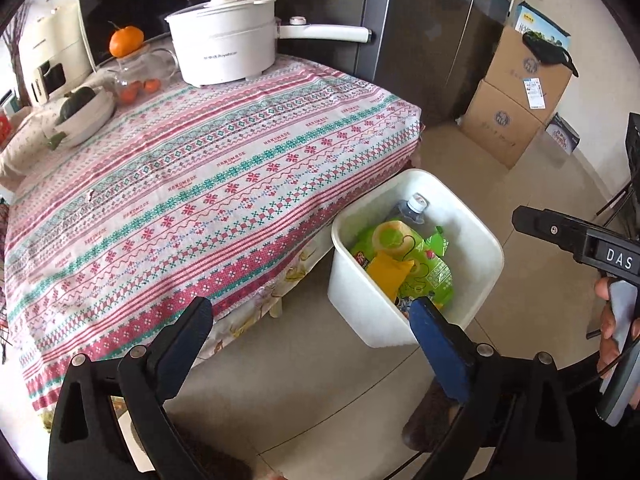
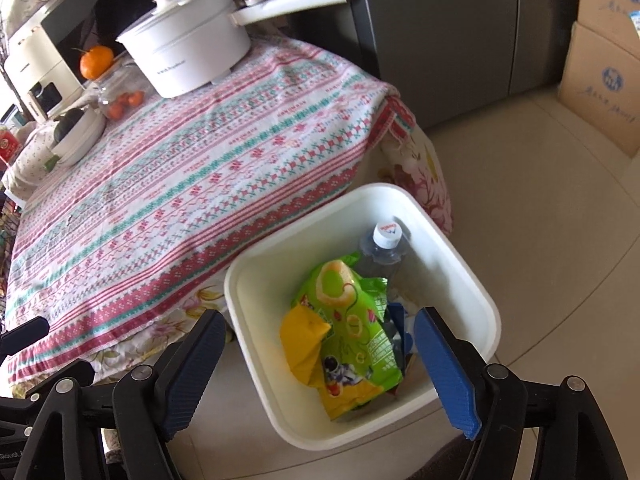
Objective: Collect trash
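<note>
A home kitchen and dining corner.

On the desk's patterned tablecloth (image 1: 208, 184) an electric cooking pot (image 1: 224, 46) stands near a glass teapot (image 1: 140, 76) topped with a tangerine (image 1: 126, 41); behind the pot a microwave (image 1: 120, 4), to its right a grey fridge (image 1: 432, 28) and cardboard boxes (image 1: 516, 100) on floor tiles.

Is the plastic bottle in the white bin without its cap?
No, the plastic bottle stands in the far corner of the white bin with a white cap on its neck.
</note>
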The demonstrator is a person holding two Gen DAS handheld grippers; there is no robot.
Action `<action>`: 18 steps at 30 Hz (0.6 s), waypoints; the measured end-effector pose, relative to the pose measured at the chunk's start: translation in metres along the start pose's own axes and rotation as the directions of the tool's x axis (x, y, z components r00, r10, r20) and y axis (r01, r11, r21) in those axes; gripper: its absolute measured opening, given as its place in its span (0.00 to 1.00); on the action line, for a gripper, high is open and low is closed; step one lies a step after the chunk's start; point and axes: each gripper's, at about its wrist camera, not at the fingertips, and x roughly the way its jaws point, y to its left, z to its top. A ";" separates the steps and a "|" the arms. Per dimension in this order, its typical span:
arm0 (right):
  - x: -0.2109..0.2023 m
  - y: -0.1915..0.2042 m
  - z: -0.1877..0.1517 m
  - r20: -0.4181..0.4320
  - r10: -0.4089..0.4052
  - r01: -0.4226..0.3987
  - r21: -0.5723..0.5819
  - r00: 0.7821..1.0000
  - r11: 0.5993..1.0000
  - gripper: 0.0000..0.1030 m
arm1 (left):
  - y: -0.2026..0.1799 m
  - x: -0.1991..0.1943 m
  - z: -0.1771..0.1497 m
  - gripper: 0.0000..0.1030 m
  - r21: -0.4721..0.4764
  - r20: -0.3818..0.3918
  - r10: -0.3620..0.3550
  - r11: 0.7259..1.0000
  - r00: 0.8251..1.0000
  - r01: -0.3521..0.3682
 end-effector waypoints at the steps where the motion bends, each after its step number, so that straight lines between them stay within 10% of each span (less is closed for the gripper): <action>1: -0.004 0.003 -0.003 0.012 0.000 0.000 -0.005 1.000 1.000 0.80 | 0.000 -0.005 -0.002 0.99 -0.003 0.012 0.006 1.000 1.000 -0.006; 18: -0.071 0.059 -0.059 0.241 -0.174 0.208 -0.126 0.955 0.970 1.00 | 0.008 -0.073 -0.037 1.00 -0.090 0.191 0.153 0.986 0.970 -0.138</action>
